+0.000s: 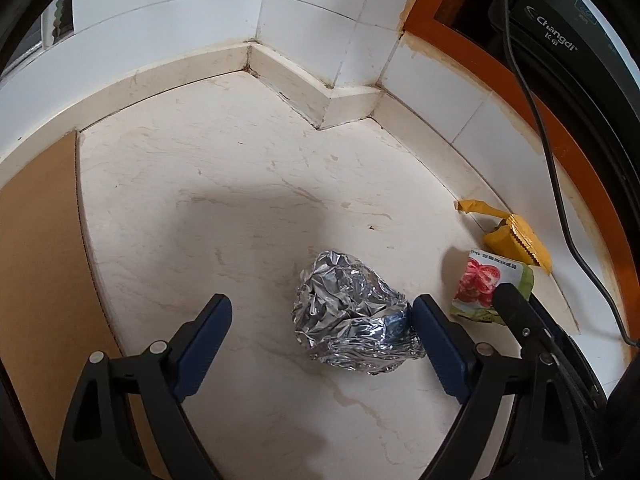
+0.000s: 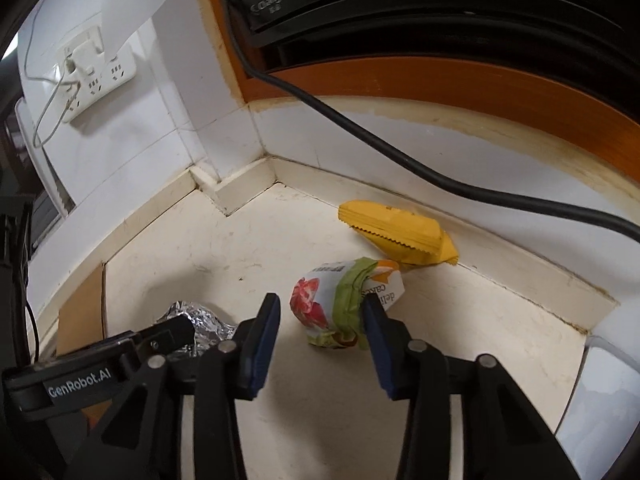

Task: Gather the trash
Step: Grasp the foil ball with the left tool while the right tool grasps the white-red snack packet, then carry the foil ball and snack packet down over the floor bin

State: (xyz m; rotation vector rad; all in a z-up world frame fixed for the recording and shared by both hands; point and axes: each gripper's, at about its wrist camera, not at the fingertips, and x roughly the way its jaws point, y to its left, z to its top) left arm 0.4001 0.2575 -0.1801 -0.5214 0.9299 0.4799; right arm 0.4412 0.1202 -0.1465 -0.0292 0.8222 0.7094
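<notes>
A crumpled foil ball (image 1: 352, 320) lies on the pale marble floor between the fingers of my left gripper (image 1: 320, 308), close against the right finger (image 1: 436, 340) and well clear of the other; this gripper is open. To its right sits a crumpled green, white and red snack wrapper (image 1: 480, 280) (image 2: 336, 304). My right gripper (image 2: 321, 302) straddles it: the right finger (image 2: 376, 320) touches it, while a gap remains at the left finger (image 2: 264, 328). A yellow wrapper (image 2: 400, 236) (image 1: 516, 240) lies against the baseboard behind.
A tiled wall corner with a baseboard (image 1: 316, 96) juts into the floor. Flat brown cardboard (image 1: 40, 260) lies at the left. A black cable (image 2: 400, 156) hangs from a black appliance (image 2: 360, 0) in an orange frame (image 2: 480, 80). A white power strip (image 2: 96, 76) is on the wall.
</notes>
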